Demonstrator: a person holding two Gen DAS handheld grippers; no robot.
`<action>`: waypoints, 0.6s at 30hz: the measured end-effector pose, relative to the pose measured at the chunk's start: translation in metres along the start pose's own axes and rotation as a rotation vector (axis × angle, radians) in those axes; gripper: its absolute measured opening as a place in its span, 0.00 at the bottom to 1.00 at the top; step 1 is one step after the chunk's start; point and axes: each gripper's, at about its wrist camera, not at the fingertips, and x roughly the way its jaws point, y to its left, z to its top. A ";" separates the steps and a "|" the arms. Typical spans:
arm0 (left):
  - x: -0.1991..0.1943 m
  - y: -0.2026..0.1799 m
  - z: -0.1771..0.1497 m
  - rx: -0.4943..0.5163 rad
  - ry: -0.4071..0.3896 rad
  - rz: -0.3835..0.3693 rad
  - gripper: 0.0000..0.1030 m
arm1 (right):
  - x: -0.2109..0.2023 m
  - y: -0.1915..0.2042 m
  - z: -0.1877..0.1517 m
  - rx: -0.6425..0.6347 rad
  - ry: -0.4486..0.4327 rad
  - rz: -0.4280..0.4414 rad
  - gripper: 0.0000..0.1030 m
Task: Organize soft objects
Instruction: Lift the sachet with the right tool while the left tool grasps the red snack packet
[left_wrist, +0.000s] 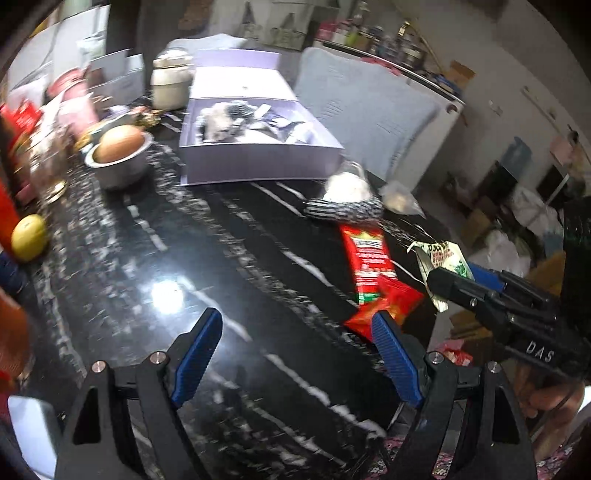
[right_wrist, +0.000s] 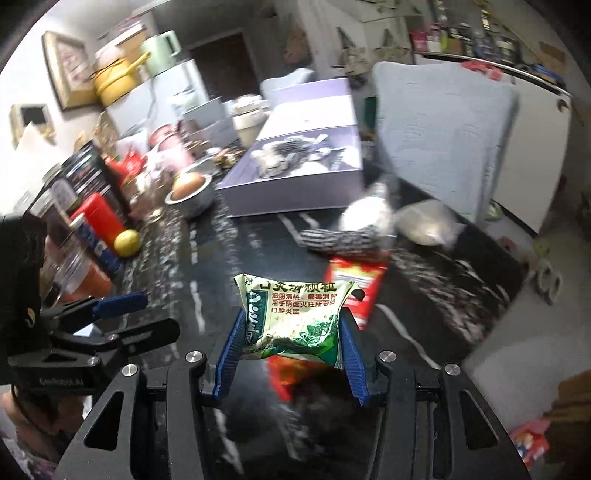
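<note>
My right gripper (right_wrist: 291, 347) pinches a green-and-white sachet (right_wrist: 295, 317) by its side edges, lifted above the near part of the black marble table (left_wrist: 184, 258). It looks light, crinkly and slippery, so I judge an edge grip safest. Its Chinese print includes 滋阴清热 and 口腔炎症. My left gripper (left_wrist: 299, 354) is spread, holding nothing, near a red packet (left_wrist: 369, 269). The lilac box (left_wrist: 255, 155) sits farther off.
</note>
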 end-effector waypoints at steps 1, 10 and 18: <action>0.004 -0.005 0.001 0.011 0.008 -0.009 0.81 | -0.002 -0.006 -0.001 0.011 -0.001 -0.007 0.48; 0.043 -0.052 0.006 0.118 0.081 -0.078 0.81 | -0.007 -0.060 -0.009 0.103 0.002 -0.044 0.48; 0.073 -0.071 0.002 0.174 0.139 -0.082 0.81 | -0.003 -0.082 -0.015 0.129 0.017 -0.041 0.48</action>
